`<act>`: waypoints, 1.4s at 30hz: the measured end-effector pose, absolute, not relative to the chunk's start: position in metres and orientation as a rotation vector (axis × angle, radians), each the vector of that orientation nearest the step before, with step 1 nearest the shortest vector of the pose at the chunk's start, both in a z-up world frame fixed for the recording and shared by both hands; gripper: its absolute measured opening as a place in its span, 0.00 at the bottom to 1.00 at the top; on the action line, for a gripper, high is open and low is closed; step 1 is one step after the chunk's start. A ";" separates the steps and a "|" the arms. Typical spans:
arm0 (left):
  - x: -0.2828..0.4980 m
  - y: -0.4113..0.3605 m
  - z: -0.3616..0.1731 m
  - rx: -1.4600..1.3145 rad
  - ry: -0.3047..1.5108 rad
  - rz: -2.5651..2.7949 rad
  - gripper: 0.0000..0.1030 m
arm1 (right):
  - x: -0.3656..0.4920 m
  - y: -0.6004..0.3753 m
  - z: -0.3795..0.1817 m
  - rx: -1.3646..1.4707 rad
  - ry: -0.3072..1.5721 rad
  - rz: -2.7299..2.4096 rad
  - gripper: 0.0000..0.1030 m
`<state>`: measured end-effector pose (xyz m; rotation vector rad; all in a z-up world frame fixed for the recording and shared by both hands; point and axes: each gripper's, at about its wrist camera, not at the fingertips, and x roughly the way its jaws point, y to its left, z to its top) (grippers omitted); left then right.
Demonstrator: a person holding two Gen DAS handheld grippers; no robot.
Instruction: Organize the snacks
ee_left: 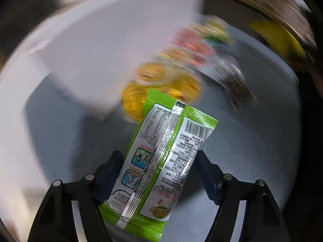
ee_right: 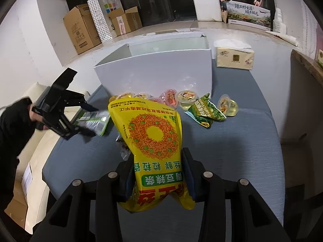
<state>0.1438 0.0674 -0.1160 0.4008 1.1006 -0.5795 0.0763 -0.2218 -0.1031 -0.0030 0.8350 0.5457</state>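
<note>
A green snack packet (ee_left: 159, 157), back side up with its seam and barcode showing, sits between the fingers of my left gripper (ee_left: 158, 153), which is shut on it over the blue-grey table (ee_left: 252, 141). The right wrist view shows that gripper (ee_right: 88, 119) at the table's left edge with the packet (ee_right: 94, 121). My right gripper (ee_right: 157, 157) is shut on a big yellow snack bag (ee_right: 153, 133) printed with an orange ring. Behind the bag lie several jelly cups (ee_right: 186, 96) and two green pea packets (ee_right: 206, 111). A white open box (ee_right: 157, 70) stands behind them.
A tissue pack (ee_right: 234, 57) lies right of the white box. Cardboard boxes (ee_right: 80, 30) and a paper bag (ee_right: 105, 14) stand on the floor beyond. A cream sofa (ee_right: 40, 151) runs along the table's left edge. A dark sleeve (ee_right: 14, 125) holds the left gripper.
</note>
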 end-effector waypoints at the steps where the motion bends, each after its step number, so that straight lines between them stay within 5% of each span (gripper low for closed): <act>1: 0.132 0.067 -0.106 0.332 1.040 -0.511 0.74 | 0.075 -0.223 -0.102 0.003 0.828 0.549 0.44; 10: 0.060 0.058 -0.071 -0.212 0.858 -0.198 0.74 | 0.081 -0.223 -0.094 0.024 0.798 0.571 0.44; 16: 0.060 0.048 -0.054 -0.242 0.804 -0.156 0.74 | 0.087 -0.221 -0.077 0.031 0.743 0.579 0.44; 31: 0.230 0.045 0.032 -0.182 0.678 -0.127 0.74 | 0.244 -0.176 0.018 0.026 0.655 0.544 0.45; 34: 0.266 0.042 0.029 -0.164 0.703 -0.114 0.79 | 0.285 -0.166 0.019 0.053 0.689 0.523 0.58; 36: 0.284 0.041 0.024 -0.167 0.735 -0.097 0.89 | 0.303 -0.163 0.018 0.057 0.691 0.514 0.91; 38: 0.292 0.041 0.021 -0.175 0.760 -0.100 0.99 | 0.312 -0.163 0.017 0.058 0.669 0.486 0.92; 42: 0.280 0.040 0.017 -0.170 0.761 -0.120 1.00 | 0.310 -0.175 0.010 0.120 0.702 0.485 1.00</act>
